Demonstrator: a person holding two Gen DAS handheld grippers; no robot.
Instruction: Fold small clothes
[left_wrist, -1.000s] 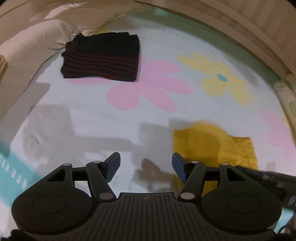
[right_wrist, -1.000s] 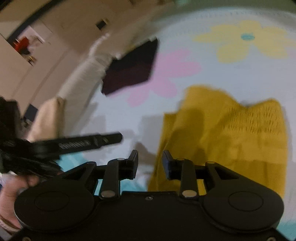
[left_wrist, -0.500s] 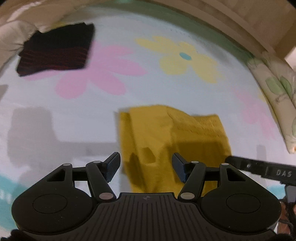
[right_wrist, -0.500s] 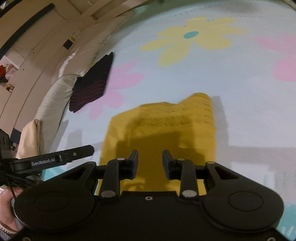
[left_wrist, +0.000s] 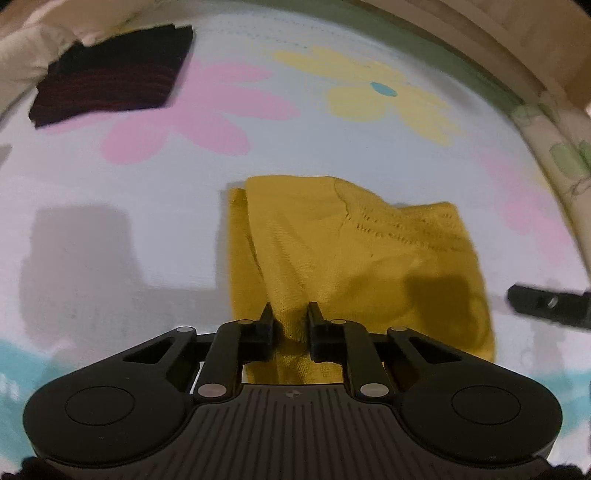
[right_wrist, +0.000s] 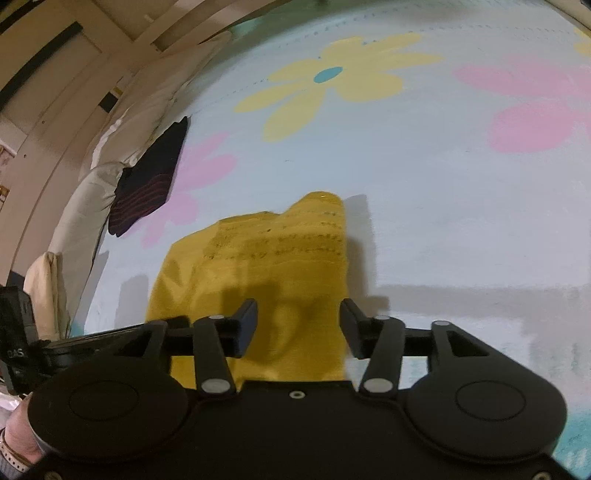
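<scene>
Two grippers over one yellow knit garment (left_wrist: 354, 254), lying part-folded on the flowered bedspread (left_wrist: 110, 229) nearer the cameras than the yellow flower print (left_wrist: 384, 96). Left gripper (left_wrist: 290, 325) nearly closed, jaws pinching a ridge of the garment's near edge. Right gripper (right_wrist: 298, 325) spread wide over the same garment's near right corner, gripping nothing. Dark striped garment (left_wrist: 110, 85) already folded, set well beyond the yellow one, off to its left by the pillow (right_wrist: 122, 155).

Risks, as judgement only: thin bite on loose knit, so likely slip out of the left jaws on any lift or pull. Only one layer possibly caught, hence a lopsided fold and the lower layer dragging behind. Right gripper still unclamped, so one-sided pull could twist the cloth and bunch it toward the left. Stretchy open-stitch band near the far edge prone to snagging or sagging. Motion blur here; exact layers held cannot be told.
</scene>
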